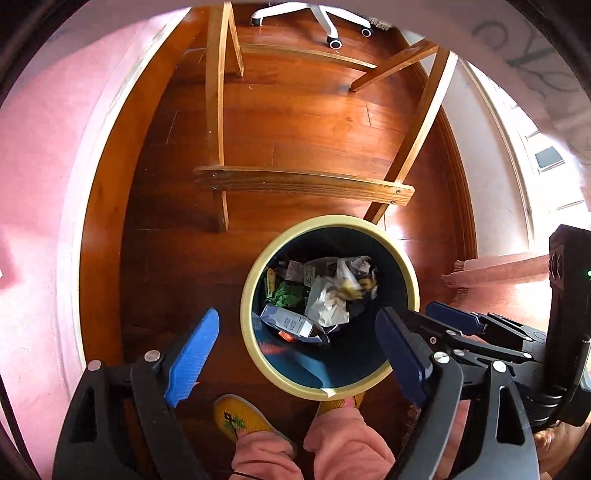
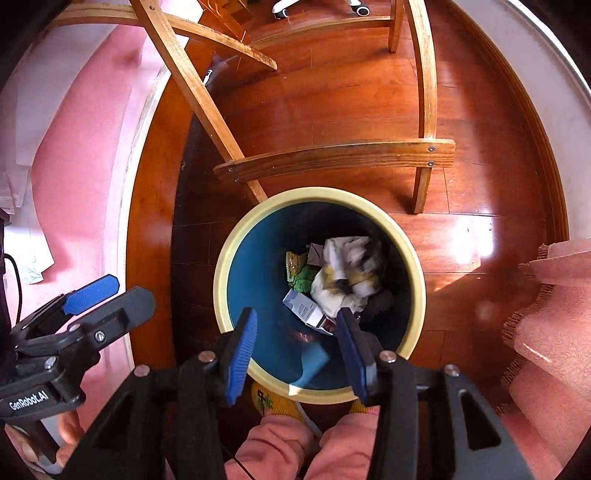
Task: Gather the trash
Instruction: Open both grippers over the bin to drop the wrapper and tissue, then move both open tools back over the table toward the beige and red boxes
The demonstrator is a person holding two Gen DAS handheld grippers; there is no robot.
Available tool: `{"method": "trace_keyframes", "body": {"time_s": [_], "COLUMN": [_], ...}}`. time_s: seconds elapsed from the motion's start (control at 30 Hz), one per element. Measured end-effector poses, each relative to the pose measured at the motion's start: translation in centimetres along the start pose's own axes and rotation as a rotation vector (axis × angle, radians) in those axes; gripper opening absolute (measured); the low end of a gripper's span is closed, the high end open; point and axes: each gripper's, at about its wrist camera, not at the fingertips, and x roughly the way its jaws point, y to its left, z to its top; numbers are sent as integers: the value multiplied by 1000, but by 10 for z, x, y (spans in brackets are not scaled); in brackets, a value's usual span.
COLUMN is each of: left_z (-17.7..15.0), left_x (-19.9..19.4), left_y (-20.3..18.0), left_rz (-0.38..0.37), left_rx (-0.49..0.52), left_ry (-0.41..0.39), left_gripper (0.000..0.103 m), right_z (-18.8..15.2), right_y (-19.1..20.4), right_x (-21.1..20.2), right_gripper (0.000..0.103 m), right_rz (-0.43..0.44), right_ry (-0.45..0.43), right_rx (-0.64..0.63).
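Observation:
A round bin with a cream rim (image 1: 255,280) (image 2: 221,273) and a blue inside stands on the wooden floor right below both grippers. It holds trash: a blurred white crumpled bag (image 1: 343,288) (image 2: 347,273), a pale carton (image 1: 288,321) (image 2: 306,310) and a green wrapper (image 1: 288,295) (image 2: 303,280). My left gripper (image 1: 297,321) points down over the bin, jaws wide open, nothing between the pads. My right gripper (image 2: 297,317) hangs over the bin's near side, jaws partly open and empty. In each view a blue finger (image 1: 456,320) (image 2: 90,295) of the other gripper shows at the side.
A wooden chair frame (image 1: 303,182) (image 2: 332,157) stands just beyond the bin. A white wheeled chair base (image 1: 332,22) is farther back. Pink cloth (image 1: 37,184) hangs on the left, a fringed pink cover (image 2: 554,332) on the right. A person's yellow slippers (image 1: 240,413) and pink trouser legs are beside the bin.

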Motion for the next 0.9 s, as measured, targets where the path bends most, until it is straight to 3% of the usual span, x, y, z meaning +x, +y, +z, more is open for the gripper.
{"method": "trace_keyframes", "body": {"time_s": [0.33, 0.6, 0.9], "left_z": [-10, -5, 8], "left_x": [-85, -202, -327], "left_y": [2, -11, -29], "left_rz": [44, 22, -35], "left_rx": [-2, 45, 139], "left_ry": [-77, -191, -340], "left_gripper": [86, 86, 89], "right_z": [-10, -32, -48], "right_y": [27, 67, 103], "right_x": [-72, -175, -290], "right_gripper": [45, 45, 45], "right_rz": [-12, -2, -11], "right_ry": [-60, -131, -290], "right_rx": [29, 32, 34]}}
